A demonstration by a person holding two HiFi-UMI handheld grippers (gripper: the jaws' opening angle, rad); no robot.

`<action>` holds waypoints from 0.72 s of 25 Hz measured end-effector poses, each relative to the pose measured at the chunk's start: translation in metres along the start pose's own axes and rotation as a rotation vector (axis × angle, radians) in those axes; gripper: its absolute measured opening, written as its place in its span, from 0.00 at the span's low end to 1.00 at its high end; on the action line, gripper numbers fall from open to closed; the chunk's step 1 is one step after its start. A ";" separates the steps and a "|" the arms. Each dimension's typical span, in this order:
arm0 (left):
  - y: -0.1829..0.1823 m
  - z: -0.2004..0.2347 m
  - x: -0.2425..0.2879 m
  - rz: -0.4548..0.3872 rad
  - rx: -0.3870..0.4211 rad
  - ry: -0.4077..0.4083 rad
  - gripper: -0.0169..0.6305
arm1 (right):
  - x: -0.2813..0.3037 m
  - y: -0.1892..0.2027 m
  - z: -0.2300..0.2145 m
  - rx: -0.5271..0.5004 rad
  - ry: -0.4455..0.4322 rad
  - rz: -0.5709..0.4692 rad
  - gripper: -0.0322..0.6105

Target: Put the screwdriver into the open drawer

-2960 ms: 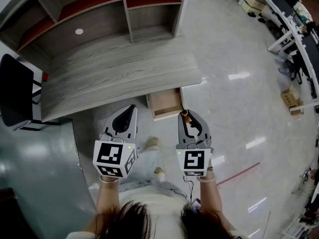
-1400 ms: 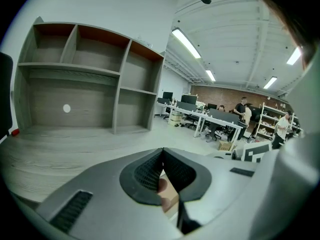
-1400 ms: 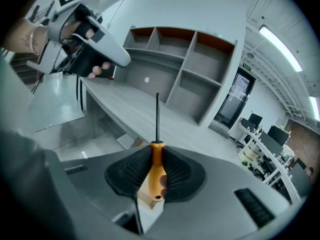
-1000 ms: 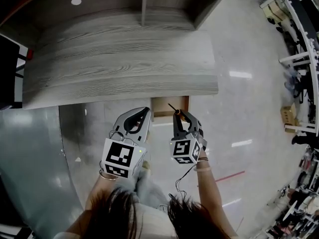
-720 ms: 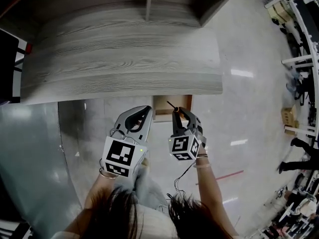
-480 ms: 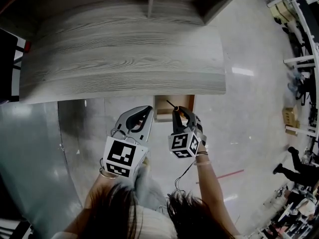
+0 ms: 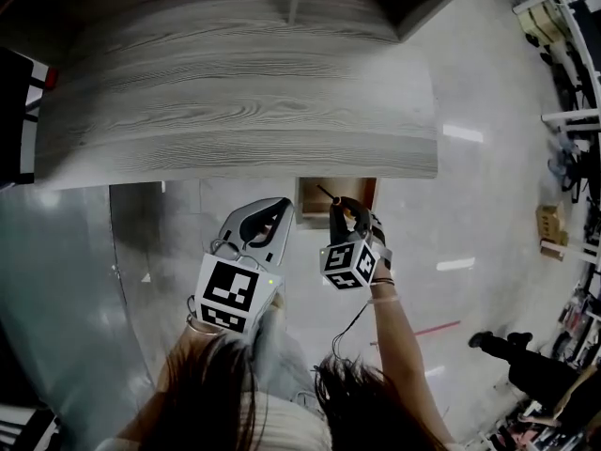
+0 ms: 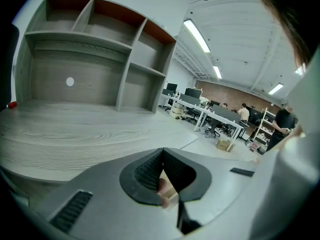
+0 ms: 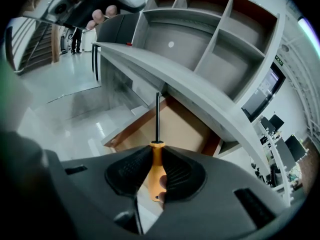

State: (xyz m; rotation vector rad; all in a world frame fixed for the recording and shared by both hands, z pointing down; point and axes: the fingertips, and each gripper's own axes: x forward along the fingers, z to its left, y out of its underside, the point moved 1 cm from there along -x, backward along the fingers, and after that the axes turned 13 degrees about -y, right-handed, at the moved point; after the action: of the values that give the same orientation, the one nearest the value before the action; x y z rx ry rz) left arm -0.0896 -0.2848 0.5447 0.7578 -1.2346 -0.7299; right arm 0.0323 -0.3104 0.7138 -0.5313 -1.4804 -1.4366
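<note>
Right tongs (image 9: pixel 156 149) pinching the orange handle of the screwdriver (image 9: pixel 156 171); its dark shaft points toward the open drawer (image 9: pixel 185 129), with the tool in the air, not in the drawer; the drawer projects from under the grey wood-grain surface (image 7: pixel 235 92). Left tongs (image 8: pixel 162 151) pressed together with nothing between them, held just beside the right. Cubes (image 7: pixel 228 294) bear black-and-white square markers; green sign (image 9: pixel 279 60) too small to read.

An open-plan office: beyond the left hand-held gripper (image 8: pixel 162 156) stand rows of workstations (image 8: pixel 215 115) with monitors (image 8: pixel 192 92) under ceiling strip lights (image 8: pixel 199 35). Just ahead of it is a grey wood-grain desk (image 8: pixel 75 131) with shelving (image 8: pixel 100 44).
</note>
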 end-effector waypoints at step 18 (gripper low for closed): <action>0.029 0.009 0.004 0.039 -0.011 -0.053 0.05 | 0.040 0.025 0.002 -0.046 -0.052 0.098 0.18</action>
State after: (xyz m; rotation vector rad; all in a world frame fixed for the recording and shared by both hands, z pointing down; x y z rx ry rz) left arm -0.0960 -0.2726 0.5727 0.7078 -1.2886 -0.7279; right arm 0.0351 -0.3156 0.7610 -0.6650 -1.4444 -1.3917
